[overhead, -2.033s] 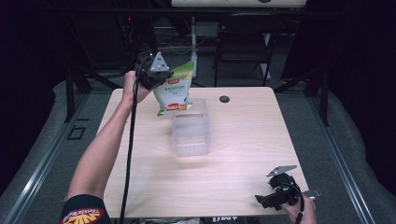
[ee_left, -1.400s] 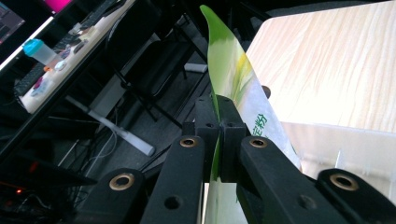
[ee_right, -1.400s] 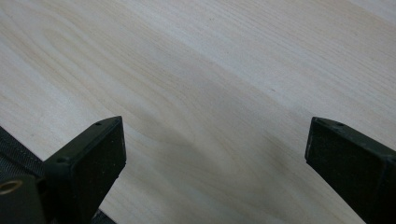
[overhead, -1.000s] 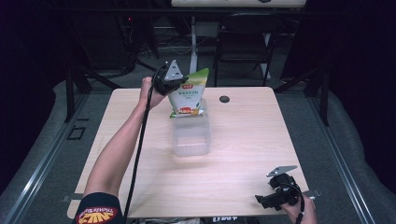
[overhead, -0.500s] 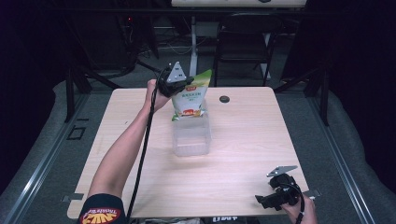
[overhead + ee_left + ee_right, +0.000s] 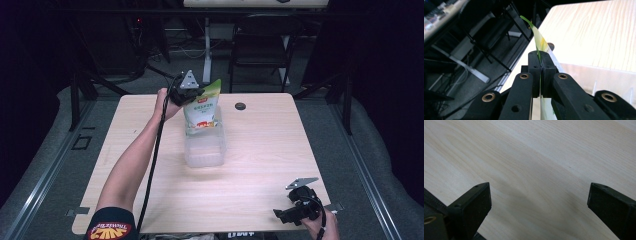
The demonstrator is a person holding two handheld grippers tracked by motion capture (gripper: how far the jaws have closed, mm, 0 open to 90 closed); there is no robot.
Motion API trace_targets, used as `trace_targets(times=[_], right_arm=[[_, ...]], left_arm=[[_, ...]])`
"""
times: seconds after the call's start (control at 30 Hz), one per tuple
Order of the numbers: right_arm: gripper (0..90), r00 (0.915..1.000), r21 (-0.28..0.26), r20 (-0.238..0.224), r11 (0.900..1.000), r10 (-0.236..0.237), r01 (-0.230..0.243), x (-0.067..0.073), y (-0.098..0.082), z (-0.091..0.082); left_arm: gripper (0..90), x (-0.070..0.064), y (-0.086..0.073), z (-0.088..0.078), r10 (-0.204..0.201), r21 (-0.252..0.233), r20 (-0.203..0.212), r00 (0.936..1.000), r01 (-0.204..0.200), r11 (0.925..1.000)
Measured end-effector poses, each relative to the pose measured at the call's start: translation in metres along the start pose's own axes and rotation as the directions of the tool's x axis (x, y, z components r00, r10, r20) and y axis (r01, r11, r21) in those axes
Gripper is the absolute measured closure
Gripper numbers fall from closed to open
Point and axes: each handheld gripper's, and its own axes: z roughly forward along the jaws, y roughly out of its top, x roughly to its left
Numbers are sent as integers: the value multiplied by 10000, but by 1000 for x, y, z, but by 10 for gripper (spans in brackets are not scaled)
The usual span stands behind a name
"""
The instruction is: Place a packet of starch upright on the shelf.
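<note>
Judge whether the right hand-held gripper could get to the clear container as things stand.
Probably yes. The right hand-held gripper sits open at the table's near corner, with bare wood between it and the clear container. The bag held over the container leaves its near side free.

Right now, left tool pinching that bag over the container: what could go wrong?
1. The left tool grips only the thin top edge of the green-and-white bag; it could slip out and drop.
2. The bag's bottom sits at the far end of the clear container, so it may catch the rim or tip the light box.
3. The right tool rests open at the table's near corner, too far off to steady the container.
</note>
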Motion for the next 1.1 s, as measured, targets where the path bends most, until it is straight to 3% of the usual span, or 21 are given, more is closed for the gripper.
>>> trace_targets(times=[0.3,0.4,0.43,0.53,0.7,0.73,0.77,0.87,0.93,1.0,1.1], right_arm=[[46,10000,31,-4,10000,-19,20,1,0,0],[46,10000,68,7,10000,-46,46,1,1,0],[46,10000,36,1,10000,-21,21,1,0,0],[46,10000,29,7,10000,-18,18,1,0,0],[46,10000,23,8,10000,-31,31,1,0,0],[46,10000,22,1,10000,-24,24,1,0,0],[46,10000,25,8,10000,-25,25,1,0,0],[46,10000,37,7,10000,-57,57,1,0,-1],[46,10000,52,11,10000,-49,49,1,0,-1],[46,10000,47,4,10000,-41,41,1,0,-1],[46,10000,37,-22,10000,-54,54,1,0,0]], left_arm=[[888,8,-4,1,-853,550,-166,9962,861,9948],[886,13,-5,2,-1390,635,-110,9902,1394,9882],[886,15,-6,2,-1678,602,93,9858,1670,9841],[882,21,-9,3,-2270,664,123,9738,2258,9719],[853,21,-9,3,-2348,742,46,9720,2338,9695],[834,21,-8,2,-2408,755,205,9704,2387,9682],[806,22,-8,2,-2509,766,403,9672,2473,9659],[622,24,-7,-1,-2669,871,327,9632,2633,9608],[463,24,-5,-5,-2863,905,69,9581,2845,9544],[349,25,-4,-9,-3195,968,231,9473,3159,9438],[201,25,-3,-18,-3436,1223,237,9388,3384,9330]])
